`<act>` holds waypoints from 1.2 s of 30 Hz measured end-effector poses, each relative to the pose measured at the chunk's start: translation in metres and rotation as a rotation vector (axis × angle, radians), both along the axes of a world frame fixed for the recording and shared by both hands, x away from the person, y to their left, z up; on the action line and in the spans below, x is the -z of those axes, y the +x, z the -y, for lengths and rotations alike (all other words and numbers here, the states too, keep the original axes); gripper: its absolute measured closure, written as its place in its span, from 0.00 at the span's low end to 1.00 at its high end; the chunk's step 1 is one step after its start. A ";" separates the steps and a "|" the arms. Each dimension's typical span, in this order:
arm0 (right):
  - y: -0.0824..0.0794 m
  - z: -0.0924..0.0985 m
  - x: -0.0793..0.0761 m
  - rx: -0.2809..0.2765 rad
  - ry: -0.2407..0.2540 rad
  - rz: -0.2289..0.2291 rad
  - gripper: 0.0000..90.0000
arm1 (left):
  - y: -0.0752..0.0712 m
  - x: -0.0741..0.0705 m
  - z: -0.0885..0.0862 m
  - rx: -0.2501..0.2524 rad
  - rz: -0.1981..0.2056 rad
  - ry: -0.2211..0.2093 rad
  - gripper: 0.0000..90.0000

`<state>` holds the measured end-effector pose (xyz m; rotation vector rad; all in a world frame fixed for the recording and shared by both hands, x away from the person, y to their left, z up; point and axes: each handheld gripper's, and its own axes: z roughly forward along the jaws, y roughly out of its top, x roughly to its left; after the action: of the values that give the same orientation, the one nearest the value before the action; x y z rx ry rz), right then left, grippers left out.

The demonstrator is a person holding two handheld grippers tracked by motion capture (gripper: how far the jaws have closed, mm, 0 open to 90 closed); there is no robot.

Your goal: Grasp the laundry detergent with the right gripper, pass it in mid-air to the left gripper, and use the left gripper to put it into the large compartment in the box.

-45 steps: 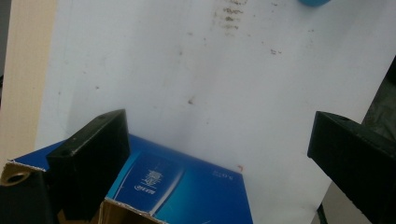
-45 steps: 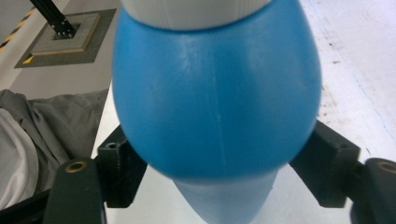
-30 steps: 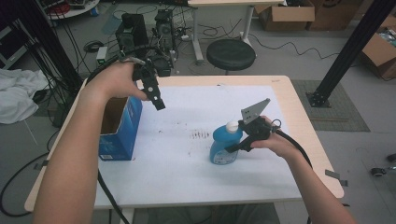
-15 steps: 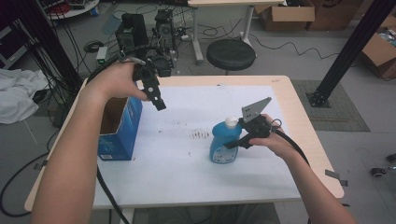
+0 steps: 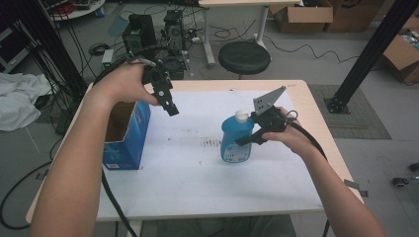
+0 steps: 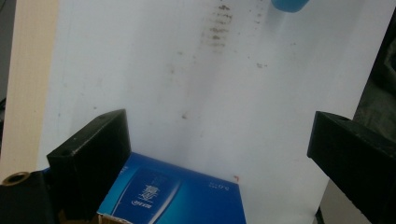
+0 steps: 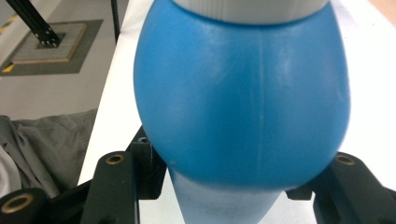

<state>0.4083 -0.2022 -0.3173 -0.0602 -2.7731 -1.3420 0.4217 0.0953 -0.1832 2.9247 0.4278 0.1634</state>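
Note:
A blue bottle (image 5: 231,134) with a white cap hangs upright just above the white sheet (image 5: 197,163), right of centre. My right gripper (image 5: 245,140) is shut on its body from the right; in the right gripper view the bottle (image 7: 243,93) bulges between the two black jaws of the right gripper (image 7: 233,191). An open blue carton (image 5: 126,136) stands at the table's left edge. My left gripper (image 5: 170,106) hovers above and just right of it, open, with nothing between its jaws. In the left gripper view the left gripper (image 6: 219,149) looks down on the carton (image 6: 173,196) and the sheet.
The wooden table (image 5: 316,113) carries the white sheet, which has dark smudges (image 5: 210,143) at its middle. Beyond the far edge stand a black stool (image 5: 244,57), cables and equipment. A black frame post (image 5: 368,54) rises at the right.
My right gripper has risen with the blue bottle in it, lifting the bottle off the sheet. The left hand has stayed where it was.

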 end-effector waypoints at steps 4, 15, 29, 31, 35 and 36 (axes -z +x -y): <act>0.003 -0.008 -0.014 -0.010 -0.003 0.007 0.50 | -0.001 -0.003 0.004 0.011 0.004 -0.005 0.07; 0.011 -0.037 -0.043 -0.020 -0.034 0.021 0.50 | -0.005 -0.017 0.018 0.062 0.018 -0.057 0.08; 0.014 -0.082 -0.059 -0.058 -0.046 0.028 0.50 | -0.010 -0.024 0.028 0.099 0.021 -0.082 0.08; 0.013 -0.086 -0.060 -0.063 -0.051 0.032 0.50 | -0.011 -0.025 0.029 0.106 0.018 -0.090 0.07; 0.014 -0.093 -0.060 -0.068 -0.058 0.029 0.50 | -0.011 -0.026 0.032 0.115 0.015 -0.093 0.07; 0.014 -0.095 -0.060 -0.065 -0.057 0.030 0.50 | -0.012 -0.026 0.032 0.118 0.017 -0.096 0.07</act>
<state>0.4222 -0.1071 -0.2572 0.0479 -2.8113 -1.2595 0.4099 0.0631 -0.1573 2.8423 0.2522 0.1472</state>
